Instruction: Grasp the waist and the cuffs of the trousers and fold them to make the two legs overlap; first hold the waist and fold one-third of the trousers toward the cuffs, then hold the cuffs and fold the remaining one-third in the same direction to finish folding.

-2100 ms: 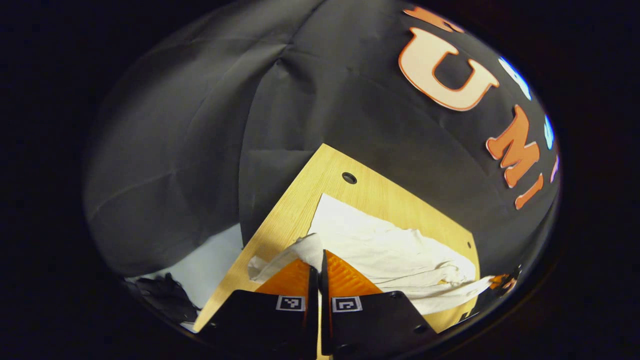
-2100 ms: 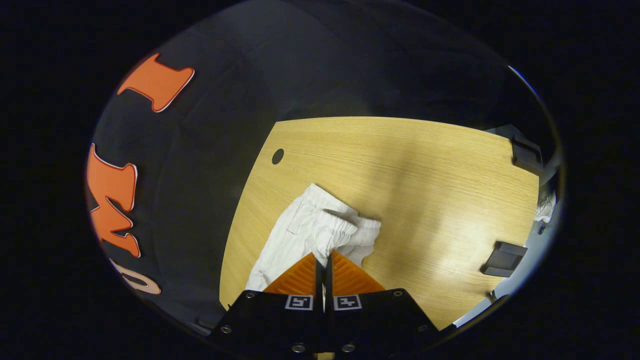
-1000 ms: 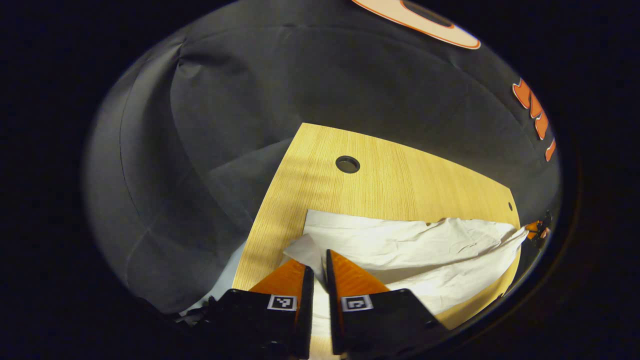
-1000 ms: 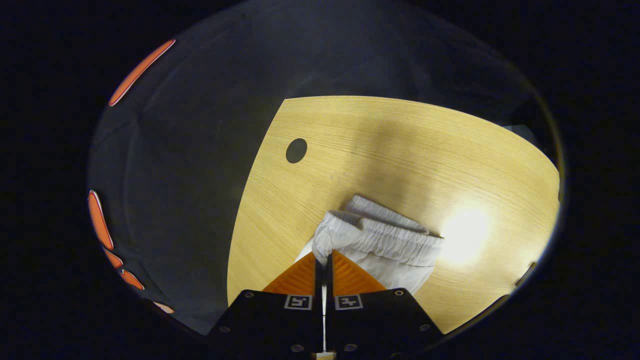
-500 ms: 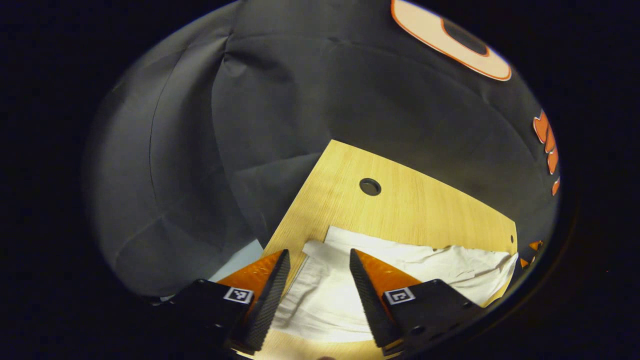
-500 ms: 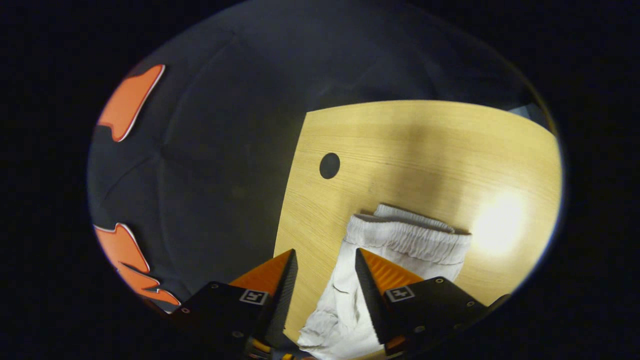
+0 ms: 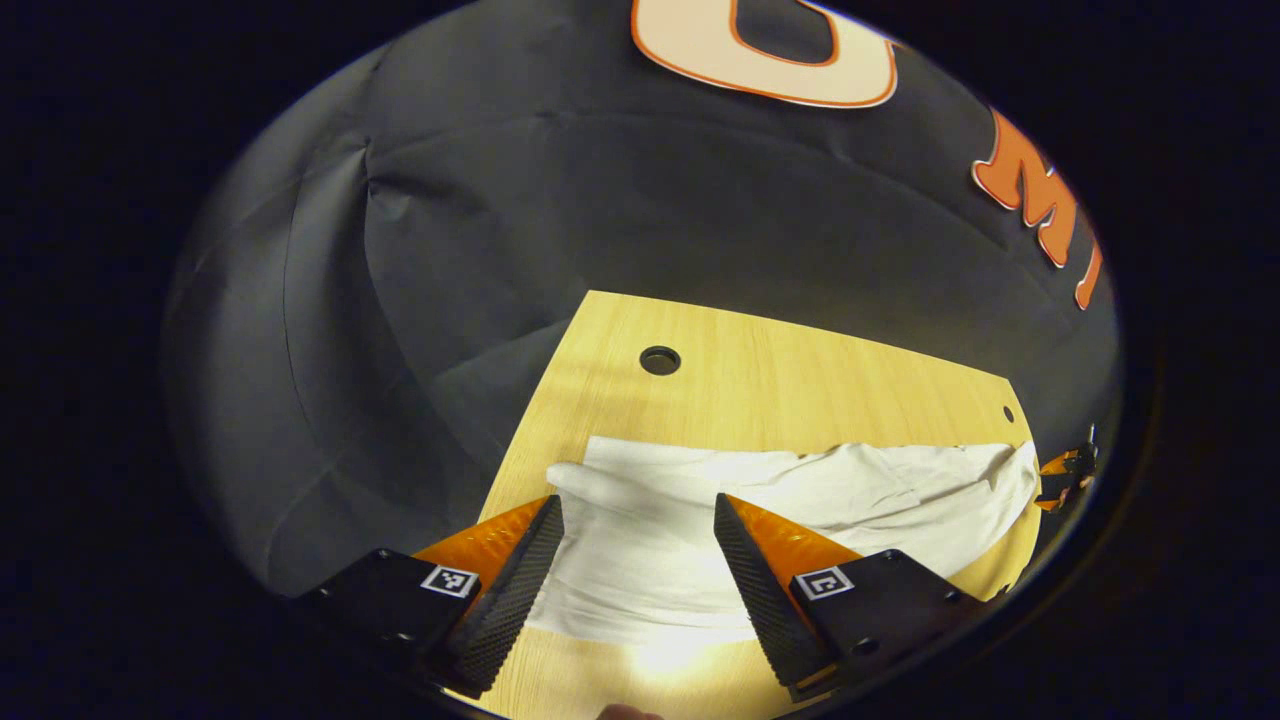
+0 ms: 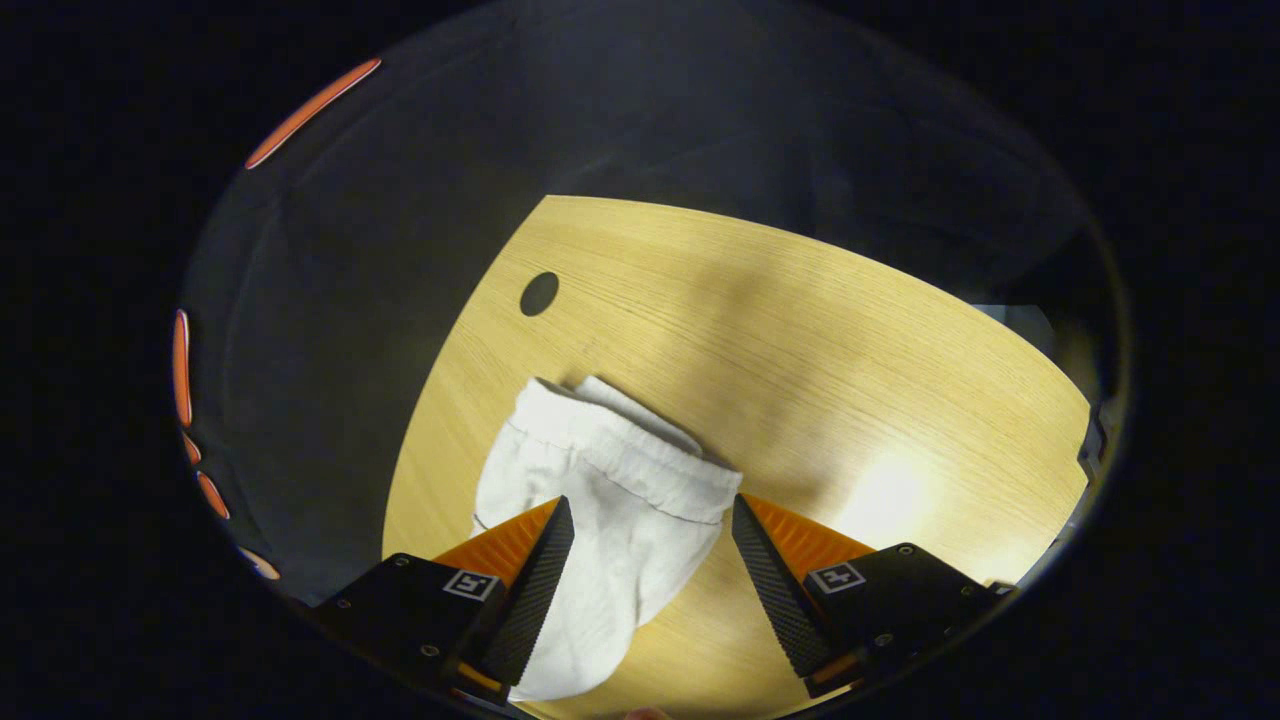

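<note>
Your left gripper and right gripper hang released. The trousers lie lengthwise on the table, legs seemingly overlapped, so the waist faces your right gripper.

Both grippers — now off trousers

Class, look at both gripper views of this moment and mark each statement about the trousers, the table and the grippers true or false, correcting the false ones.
1. The left gripper is clamped on the cuffs. False: its jaws stand open, apart from the cloth.
2. The trousers lie on the wooden table. True.
3. The right gripper is open. True.
4. The elastic waist hangs off the table edge. False: it rests on the tabletop.
5. The table has a round hole. True.
</note>
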A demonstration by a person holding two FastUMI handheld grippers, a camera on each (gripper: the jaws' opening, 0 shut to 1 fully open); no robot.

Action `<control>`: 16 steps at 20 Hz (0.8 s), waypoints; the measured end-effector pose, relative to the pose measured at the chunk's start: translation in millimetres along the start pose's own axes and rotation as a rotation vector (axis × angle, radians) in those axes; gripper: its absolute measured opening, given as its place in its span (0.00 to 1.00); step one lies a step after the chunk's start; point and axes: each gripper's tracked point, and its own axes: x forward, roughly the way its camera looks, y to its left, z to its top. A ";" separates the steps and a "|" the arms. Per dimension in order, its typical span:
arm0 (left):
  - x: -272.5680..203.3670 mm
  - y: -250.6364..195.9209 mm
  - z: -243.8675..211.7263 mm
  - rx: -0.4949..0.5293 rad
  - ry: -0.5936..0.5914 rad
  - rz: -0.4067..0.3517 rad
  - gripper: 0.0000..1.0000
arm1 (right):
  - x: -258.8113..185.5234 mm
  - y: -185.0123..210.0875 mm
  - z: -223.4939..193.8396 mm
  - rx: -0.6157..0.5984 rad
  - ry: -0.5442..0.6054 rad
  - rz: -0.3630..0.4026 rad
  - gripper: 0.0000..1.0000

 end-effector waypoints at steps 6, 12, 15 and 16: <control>-37.0 -26.6 -5.5 0.132 -0.026 0.034 0.99 | 27.9 3.0 -10.8 0.000 0.036 -0.039 0.98; -53.7 -58.5 -22.9 0.100 -0.036 0.021 1.00 | 38.2 -16.7 -10.7 0.009 0.020 -0.179 0.76; -51.5 -65.9 -40.0 0.088 -0.019 0.027 0.99 | 44.6 -18.3 -7.9 0.039 -0.008 -0.139 0.33; -53.3 -73.2 -48.0 0.081 -0.011 0.025 0.99 | 41.1 -17.1 -11.6 0.056 -0.003 -0.092 0.18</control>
